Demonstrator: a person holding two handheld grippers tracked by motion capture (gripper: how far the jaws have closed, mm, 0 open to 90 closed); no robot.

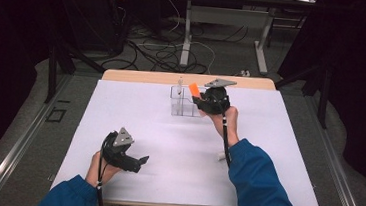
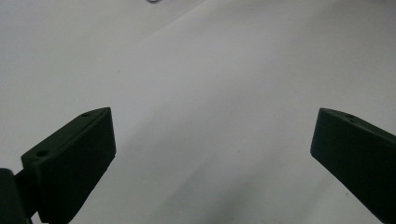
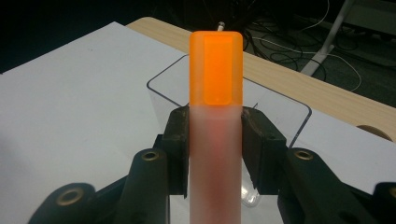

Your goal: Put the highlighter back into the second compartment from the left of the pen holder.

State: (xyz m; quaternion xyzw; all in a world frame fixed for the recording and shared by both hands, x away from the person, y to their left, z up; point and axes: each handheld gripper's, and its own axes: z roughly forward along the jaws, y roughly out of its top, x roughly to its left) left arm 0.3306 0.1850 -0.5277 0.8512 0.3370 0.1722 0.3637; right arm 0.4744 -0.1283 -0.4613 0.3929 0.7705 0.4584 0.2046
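Where the white sheet (image 1: 187,148) runs out at the upper centre of the high view, a strip of bare wooden table (image 1: 143,75) is left showing, and the clear plastic holder (image 1: 183,103) is stood just short of that edge. The right gripper (image 1: 197,100) is held at the holder's right side, and an orange-capped marker (image 1: 193,89) is pinched between its jaws. In the right gripper view the marker (image 3: 215,135) is seen rising through the centre of the frame, its pale barrel clamped on both sides by the black jaws and its orange cap standing clear above them, with the holder's curved rim (image 3: 280,100) just behind. A thin light-coloured item (image 1: 180,82) is seen standing in the holder, too small to be identified.

The left gripper (image 1: 138,162) is held low over the sheet at the lower left of the high view, well apart from the holder, with open sheet all around it. In the left gripper view its jaws are spread wide at the lower corners, with nothing between them.

No brand, label or writing can be read on the marker or the holder. The marker's lower end is cut off by the bottom of the right gripper view, and the holder's compartments are hard to make out because the walls are transparent.
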